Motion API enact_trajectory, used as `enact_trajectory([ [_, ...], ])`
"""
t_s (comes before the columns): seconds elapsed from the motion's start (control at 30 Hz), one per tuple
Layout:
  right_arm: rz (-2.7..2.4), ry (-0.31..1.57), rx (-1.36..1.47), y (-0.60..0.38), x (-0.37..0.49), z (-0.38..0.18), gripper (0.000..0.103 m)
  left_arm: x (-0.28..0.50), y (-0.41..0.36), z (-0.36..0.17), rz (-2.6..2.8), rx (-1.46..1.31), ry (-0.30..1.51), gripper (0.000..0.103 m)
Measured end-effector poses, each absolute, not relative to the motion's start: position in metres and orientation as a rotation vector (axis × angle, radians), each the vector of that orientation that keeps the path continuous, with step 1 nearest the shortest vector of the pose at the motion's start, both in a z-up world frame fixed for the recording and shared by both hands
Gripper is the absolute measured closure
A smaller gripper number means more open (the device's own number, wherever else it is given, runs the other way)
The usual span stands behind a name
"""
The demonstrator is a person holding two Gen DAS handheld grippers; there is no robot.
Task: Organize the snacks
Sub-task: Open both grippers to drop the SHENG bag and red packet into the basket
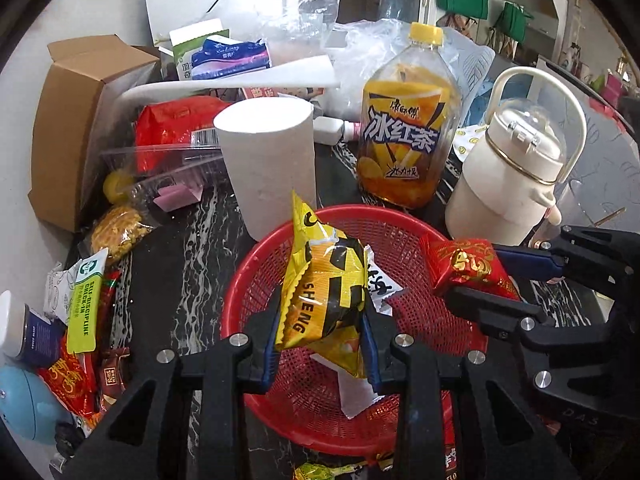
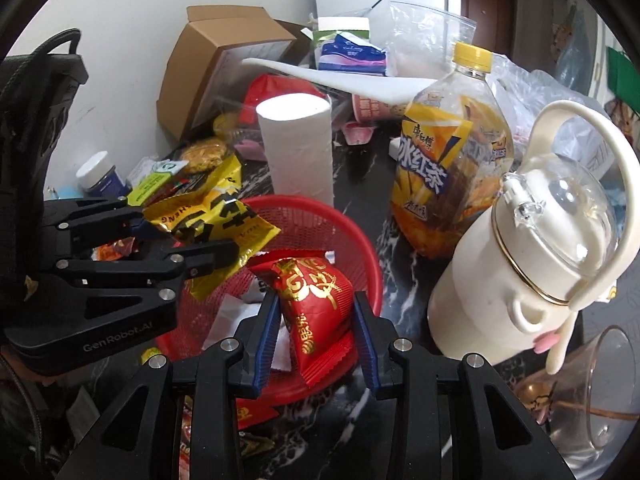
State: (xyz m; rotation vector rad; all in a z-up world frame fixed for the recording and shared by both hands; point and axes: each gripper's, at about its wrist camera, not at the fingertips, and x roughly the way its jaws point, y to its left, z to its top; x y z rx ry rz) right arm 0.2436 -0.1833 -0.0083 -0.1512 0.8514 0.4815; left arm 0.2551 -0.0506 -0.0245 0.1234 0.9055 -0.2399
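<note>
My left gripper is shut on a yellow-and-black snack packet and holds it over the red mesh basket. My right gripper is shut on a red-and-gold snack packet, also over the basket. Each gripper shows in the other view: the right one with its red packet, the left one with its yellow packet. White wrappers lie in the basket. More snacks lie at the table's left.
Behind the basket stand a white paper roll, an iced tea bottle and a cream kettle-shaped bottle. A cardboard box, clear plastic trays and bags crowd the back. A glass cup sits at right.
</note>
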Motion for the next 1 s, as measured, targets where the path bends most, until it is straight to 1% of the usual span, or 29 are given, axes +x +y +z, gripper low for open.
enact_trajectory([
  [0.27,0.467,0.868,-0.134,-0.183,0.249,-0.013,0.066,0.264,-0.049,-0.033,-0.218,0.133,0.954,0.071],
  [0.33,0.459,0.87,-0.126,-0.185,0.252,-0.012,0.066,0.265,-0.049,-0.034,-0.212,0.129,0.97,0.068],
  [0.37,0.456,0.871,-0.12,-0.187,0.252,-0.012,0.062,0.266,-0.049,-0.036,-0.209,0.13,0.976,0.067],
  [0.4,0.453,0.868,-0.108,-0.19,0.253,-0.011,0.058,0.267,-0.05,-0.036,-0.202,0.134,0.98,0.061],
  [0.43,0.452,0.865,-0.1,-0.191,0.253,-0.01,0.054,0.268,-0.049,-0.037,-0.19,0.139,0.985,0.053],
  [0.5,0.45,0.861,-0.09,-0.193,0.253,-0.009,0.054,0.268,-0.048,-0.037,-0.183,0.134,0.983,0.047],
  [0.77,0.449,0.852,-0.103,-0.194,0.25,-0.007,0.054,0.266,-0.045,-0.034,-0.176,0.123,0.982,0.047],
  [1.0,0.445,0.837,-0.1,-0.198,0.245,-0.002,0.054,0.256,-0.047,-0.021,-0.181,0.132,0.94,0.047],
])
